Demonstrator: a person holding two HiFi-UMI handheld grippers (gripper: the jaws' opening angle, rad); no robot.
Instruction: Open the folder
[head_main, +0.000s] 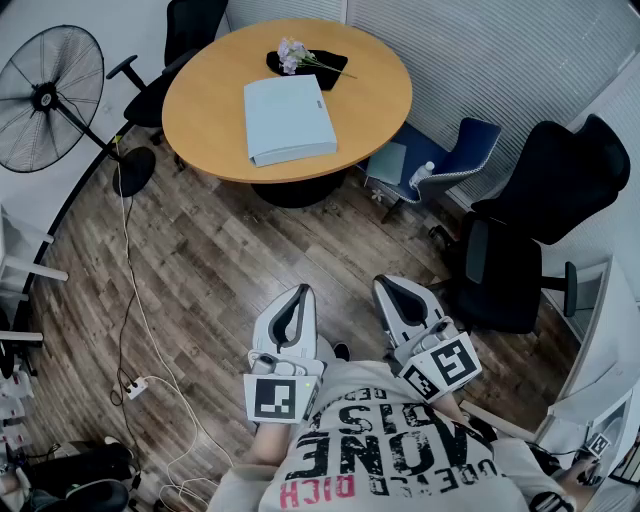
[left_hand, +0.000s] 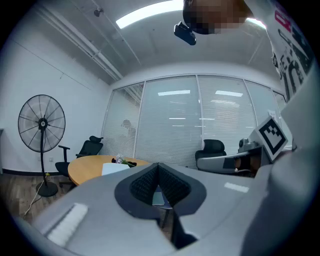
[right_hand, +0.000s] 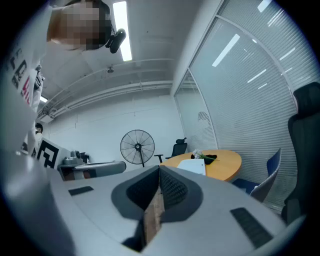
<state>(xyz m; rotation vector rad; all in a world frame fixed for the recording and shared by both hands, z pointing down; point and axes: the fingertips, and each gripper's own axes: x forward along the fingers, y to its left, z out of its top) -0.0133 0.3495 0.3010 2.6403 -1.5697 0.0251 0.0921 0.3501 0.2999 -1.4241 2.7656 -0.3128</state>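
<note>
Pale blue-white folder (head_main: 289, 118) lies shut & flat on round wooden table (head_main: 385, 95), approx. centre, cover up, long sides running away from the head cam w/ a slight skew. Thick near edge shows below the cover. Far short edge sits just beside a flower sprig (head_main: 295, 55). From both gripper views it's a thin pale slab on the tabletop, well off.
</note>
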